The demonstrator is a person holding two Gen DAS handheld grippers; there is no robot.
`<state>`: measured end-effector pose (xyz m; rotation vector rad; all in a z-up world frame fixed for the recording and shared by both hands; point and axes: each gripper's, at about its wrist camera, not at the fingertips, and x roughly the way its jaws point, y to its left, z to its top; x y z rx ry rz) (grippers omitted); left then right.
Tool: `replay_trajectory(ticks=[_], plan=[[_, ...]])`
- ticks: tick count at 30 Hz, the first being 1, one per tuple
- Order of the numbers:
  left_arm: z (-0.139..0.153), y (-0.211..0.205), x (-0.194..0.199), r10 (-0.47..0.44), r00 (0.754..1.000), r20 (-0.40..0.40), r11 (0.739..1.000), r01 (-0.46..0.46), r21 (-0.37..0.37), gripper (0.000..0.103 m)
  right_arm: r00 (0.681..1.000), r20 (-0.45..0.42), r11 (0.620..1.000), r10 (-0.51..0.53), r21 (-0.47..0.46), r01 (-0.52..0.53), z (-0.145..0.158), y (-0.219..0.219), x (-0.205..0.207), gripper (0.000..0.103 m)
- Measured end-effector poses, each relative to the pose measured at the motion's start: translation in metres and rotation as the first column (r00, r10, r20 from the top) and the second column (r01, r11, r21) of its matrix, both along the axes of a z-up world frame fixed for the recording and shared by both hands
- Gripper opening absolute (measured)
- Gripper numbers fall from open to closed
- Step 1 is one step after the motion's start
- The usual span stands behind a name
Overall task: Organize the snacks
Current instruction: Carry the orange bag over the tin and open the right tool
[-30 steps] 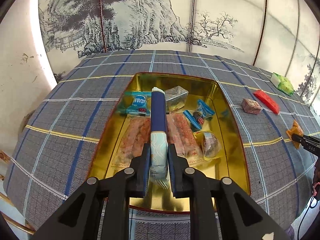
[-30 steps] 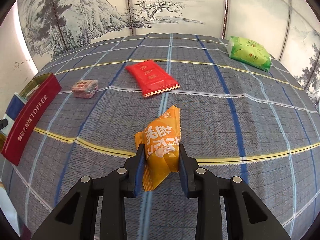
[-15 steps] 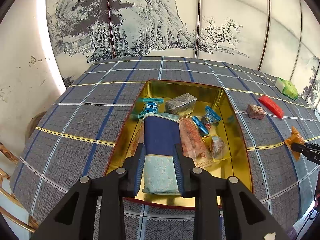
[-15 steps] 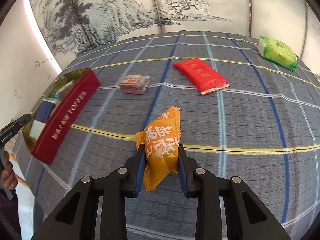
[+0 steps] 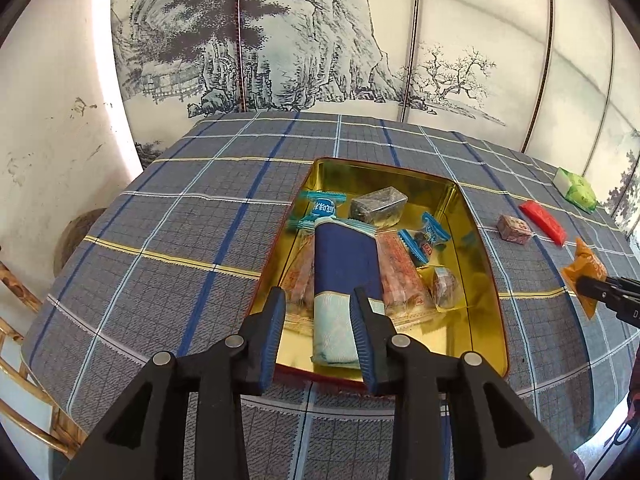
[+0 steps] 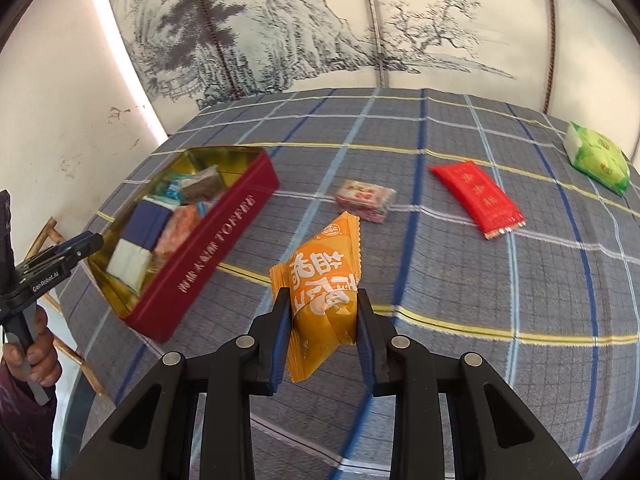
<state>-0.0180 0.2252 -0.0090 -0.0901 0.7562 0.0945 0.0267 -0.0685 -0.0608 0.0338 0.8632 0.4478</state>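
Snacks mostly fill the tin (image 5: pixel 476 272), where the left tool (image 5: pixel 318 330), jaws opening, releases the blue packet (image 5: pixel 344 276), while the right tool (image 6: pixel 322 330) clamps the orange packet (image 6: pixel 324 292) above the desk (image 6: pixel 460 280), three snacks still loose.

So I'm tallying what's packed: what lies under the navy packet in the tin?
Under the navy packet lie two clear-wrapped orange-pink snack packs, edges showing either side. Anything beneath its middle is covered.

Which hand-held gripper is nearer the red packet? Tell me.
Right. The right hand-held gripper, shut on the orange packet, is over the cloth toward the red packet. The left hand-held gripper is over the tin, farther away.
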Motion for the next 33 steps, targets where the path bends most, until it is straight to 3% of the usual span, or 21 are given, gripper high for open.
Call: replay_trajectory(ticks=[8,14,22,33], plan=[[0.008,0.005,-0.009,0.02,1.0,0.014,1.0,-0.02,-0.002,0.037,0.989,0.023,0.987,0.145,0.062,-0.146,0.028,0.069,0.013,0.031],[0.006,0.011,-0.01,0.041,0.999,0.0,0.999,-0.041,0.004,0.039,0.971,0.002,0.968,0.241,0.077,-0.24,0.029,0.132,0.033,0.031],[0.005,0.025,-0.014,0.078,0.997,0.003,0.997,-0.078,0.014,0.045,0.963,-0.072,0.962,0.261,0.109,-0.252,0.014,0.176,0.062,0.031],[-0.004,0.036,-0.012,0.098,0.995,-0.013,0.995,-0.098,0.013,0.048,0.964,-0.116,0.969,0.238,0.095,-0.228,-0.003,0.19,0.078,0.031]])
